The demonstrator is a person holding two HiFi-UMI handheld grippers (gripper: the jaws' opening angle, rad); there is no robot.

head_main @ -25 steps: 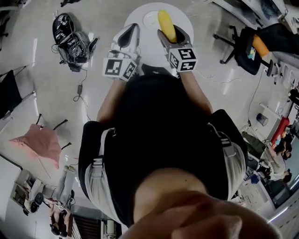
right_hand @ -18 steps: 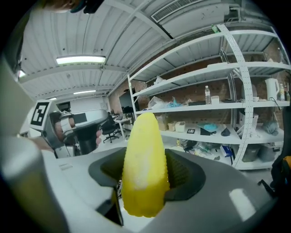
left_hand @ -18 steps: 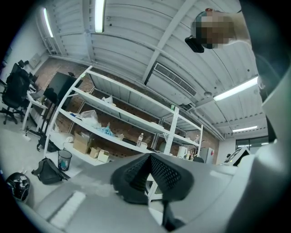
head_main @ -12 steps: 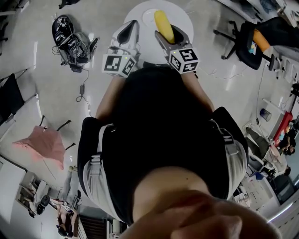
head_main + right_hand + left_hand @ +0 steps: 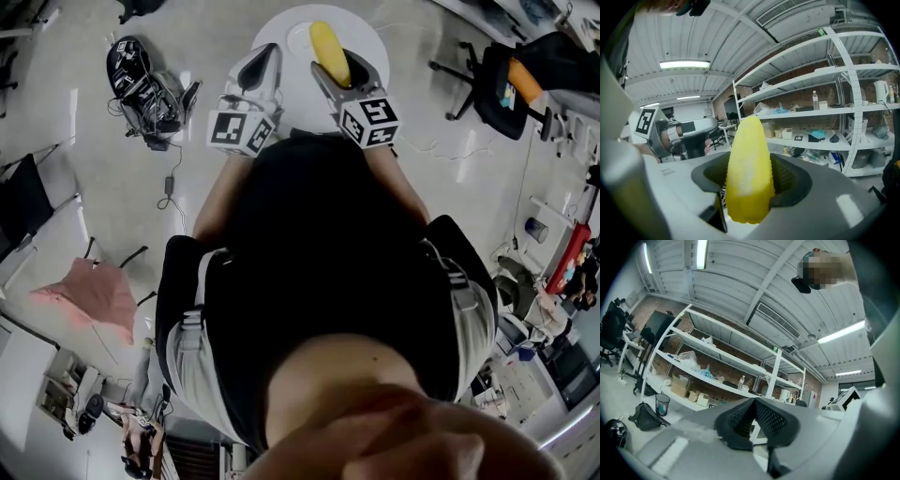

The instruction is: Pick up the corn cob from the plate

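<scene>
Yellow along its whole length and tapered: identified as the corn cob (image 5: pixel 330 52), clamped in the right gripper (image 5: pixel 345 70). Confirmed in the right gripper view: jaws spread wide by the cob's thick lower half, ribbed pads (image 5: pixel 790 176) pressed against it at 3 and 9 o'clock, tapered tip projecting toward 12 o'clock beyond the jaws.

Located in the head view at 12 o'clock from the person's body, over the white round table (image 5: pixel 370 37), overlapping the 3 o'clock edge of the pale plate (image 5: pixel 298 36). Judged as lifted clear of the plate, with only shelving and ceiling behind the cob in the right gripper view. Contact with the plate not fully excluded from the head view alone.

Left gripper (image 5: pixel 753 404): closed on itself, pads meeting, nothing between them. Positioned just beside the right gripper, at its 9 o'clock, near the table's 7 o'clock edge.

Progress assessed as near complete, with grasp secured and lift apparently made. Remaining, if anything: raise further to confirm clearance, and hold the clamp firm against slipping on the smooth kernels.
</scene>
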